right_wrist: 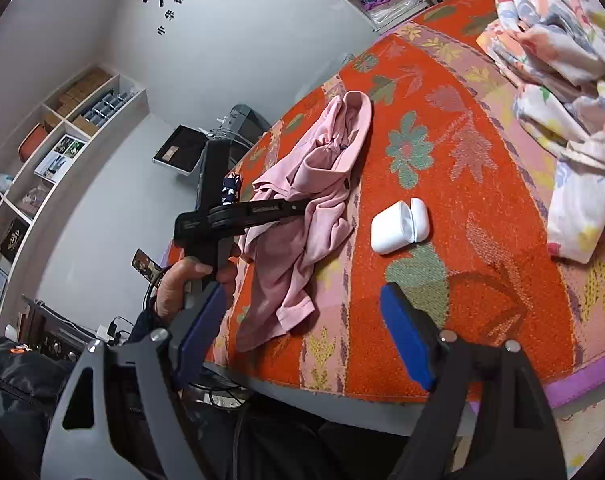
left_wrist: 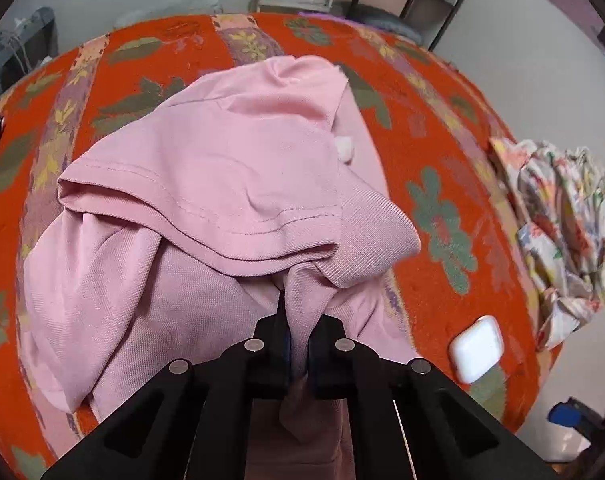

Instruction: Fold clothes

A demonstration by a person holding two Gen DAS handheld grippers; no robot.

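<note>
A crumpled pink shirt point(left_wrist: 206, 184) lies on the orange-red floral table cover point(left_wrist: 434, 128). My left gripper point(left_wrist: 300, 328) is shut on a bunched fold of the shirt near its lower edge, and pink cloth fills the gap between the black fingers. In the right wrist view the pink shirt point(right_wrist: 322, 184) lies left of centre. There the left gripper point(right_wrist: 298, 206), held by a hand point(right_wrist: 190, 276), bites into the shirt's side. My right gripper point(right_wrist: 304, 334) is open over the table's near edge, its blue pads point(right_wrist: 406, 336) wide apart and pressing on nothing.
A white earbud case point(right_wrist: 400, 226) stands open to the right of the shirt, the same case point(left_wrist: 476, 348). A heap of floral cloth point(right_wrist: 562, 80) covers the far right of the table. A dark blue item point(right_wrist: 230, 192) sits at the left edge. Shelves point(right_wrist: 54, 152) line the wall.
</note>
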